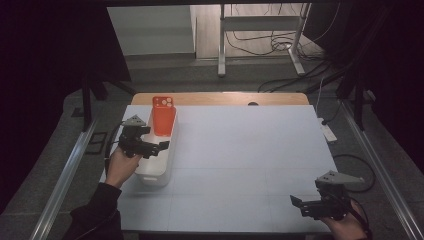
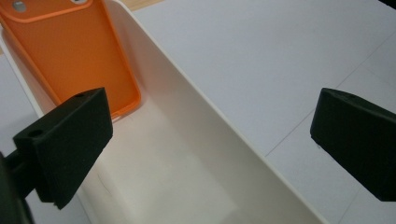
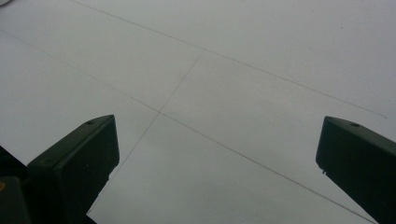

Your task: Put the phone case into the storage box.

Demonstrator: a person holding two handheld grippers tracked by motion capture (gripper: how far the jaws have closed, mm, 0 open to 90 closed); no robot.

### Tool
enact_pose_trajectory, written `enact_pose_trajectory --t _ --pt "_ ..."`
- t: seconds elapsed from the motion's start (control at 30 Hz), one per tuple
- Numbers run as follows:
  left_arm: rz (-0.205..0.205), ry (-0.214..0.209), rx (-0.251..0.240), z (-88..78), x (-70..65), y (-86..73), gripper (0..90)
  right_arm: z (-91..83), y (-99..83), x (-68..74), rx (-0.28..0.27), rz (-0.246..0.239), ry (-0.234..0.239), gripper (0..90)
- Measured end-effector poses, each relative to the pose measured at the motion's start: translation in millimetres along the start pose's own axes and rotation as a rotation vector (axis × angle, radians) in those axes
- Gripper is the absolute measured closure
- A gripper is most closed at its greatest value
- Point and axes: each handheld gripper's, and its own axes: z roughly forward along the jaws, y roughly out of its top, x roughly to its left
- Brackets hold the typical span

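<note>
1. Nearest the viewer in the high view, at about five o'clock on the table (image 1: 240, 165), the right gripper (image 1: 300, 204) hovers low over bare white surface, its jaws spread wide and holding nothing; the right gripper view shows only faint grid lines on the tabletop between them
2. Further in, at about nine o'clock, the left gripper (image 1: 161, 146) sits over a long white bin (image 1: 156, 172) near the table's left edge, jaws released and empty, one inside the bin and the other beyond its right wall
3. In the left gripper view, the bin's near floor is bare and the right wall runs diagonally between the jaws
4. At the bin's far end, toward eleven o'clock, an orange phone case (image 1: 163, 116) stands nearly upright, leaning against the end wall, camera cut-outs at the top; in the left gripper view the phone case (image 2: 74, 51) lies just beyond the left jaw, not touched
5. Judged step: the case appears placed in the bin and let go, or is about to be picked up; I cannot tell which
6. A next move would call for lifting the left gripper straight up without nudging the bin wall or tipping the case
</note>
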Motion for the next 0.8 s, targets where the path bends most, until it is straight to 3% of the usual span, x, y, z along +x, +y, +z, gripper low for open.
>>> enact_pose_trajectory --t 0.8 --pt "0.004 -0.015 -0.018 -21.2 -20.1 -18.9 0.0 0.2 0.2 0.1 0.002 -0.002 0.004 0.0"
